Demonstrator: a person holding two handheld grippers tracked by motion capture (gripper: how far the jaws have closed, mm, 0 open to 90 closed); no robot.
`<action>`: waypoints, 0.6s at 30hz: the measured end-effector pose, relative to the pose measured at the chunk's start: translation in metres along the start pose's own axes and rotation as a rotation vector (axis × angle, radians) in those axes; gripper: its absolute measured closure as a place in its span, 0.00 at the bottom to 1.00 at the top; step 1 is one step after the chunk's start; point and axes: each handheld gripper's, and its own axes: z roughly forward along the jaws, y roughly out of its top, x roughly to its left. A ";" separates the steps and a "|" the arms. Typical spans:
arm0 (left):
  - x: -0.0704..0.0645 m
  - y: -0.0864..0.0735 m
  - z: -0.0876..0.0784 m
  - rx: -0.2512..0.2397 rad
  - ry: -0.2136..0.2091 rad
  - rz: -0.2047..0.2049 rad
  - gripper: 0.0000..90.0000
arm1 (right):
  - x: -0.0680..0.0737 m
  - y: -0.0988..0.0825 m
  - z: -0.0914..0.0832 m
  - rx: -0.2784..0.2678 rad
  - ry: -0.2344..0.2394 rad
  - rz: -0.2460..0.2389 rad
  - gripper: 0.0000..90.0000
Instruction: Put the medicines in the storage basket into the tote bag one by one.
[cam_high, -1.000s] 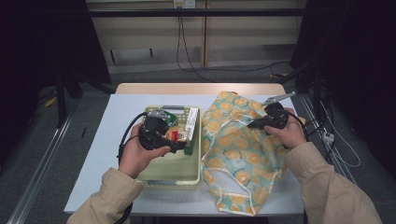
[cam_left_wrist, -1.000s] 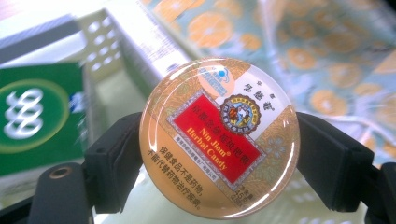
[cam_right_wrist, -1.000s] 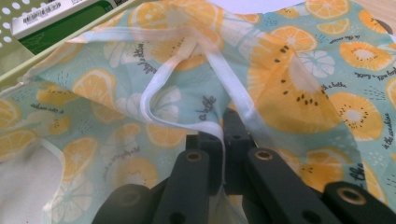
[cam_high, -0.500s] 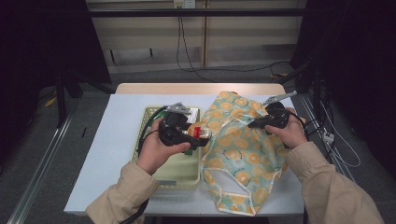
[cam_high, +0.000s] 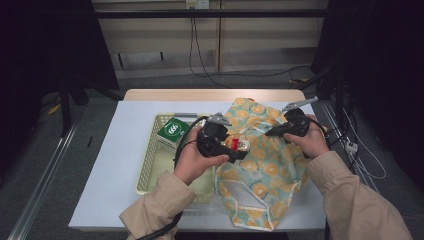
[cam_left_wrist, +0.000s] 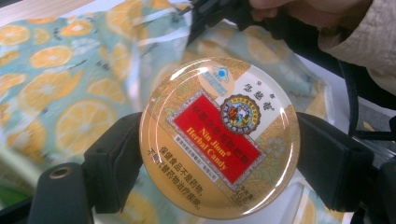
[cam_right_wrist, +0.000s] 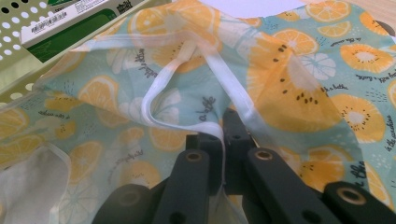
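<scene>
Basket (cam_high: 150, 172) left on table (cam_high: 110, 190), box (cam_high: 172, 131) inside, bag (cam_high: 265, 175) right, tin (cam_high: 239, 144) above bag's edge.

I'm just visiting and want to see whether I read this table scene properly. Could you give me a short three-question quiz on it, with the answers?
1. True or false: the left gripper is clamped on a round candy tin.
2. What does the right gripper pinch? A) a green box B) the white edge band of the orange-print bag C) a cable
3. In the high view, what lies in the pale green basket?

Key
1. True: both jaws press the tin's sides, above the bag.
2. B: its jaws are shut on the band.
3. A green box with a white logo, at the basket's far end.
</scene>
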 end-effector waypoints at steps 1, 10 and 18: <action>-0.001 0.001 0.004 0.002 -0.003 0.002 0.23 | 0.000 0.000 0.000 0.002 0.000 0.001 1.00; -0.005 0.003 0.037 0.020 -0.030 0.017 0.23 | 0.002 0.004 -0.004 0.001 -0.006 -0.005 1.00; -0.002 0.001 0.059 0.058 -0.050 0.014 0.23 | 0.001 0.006 -0.006 -0.001 -0.010 -0.001 1.00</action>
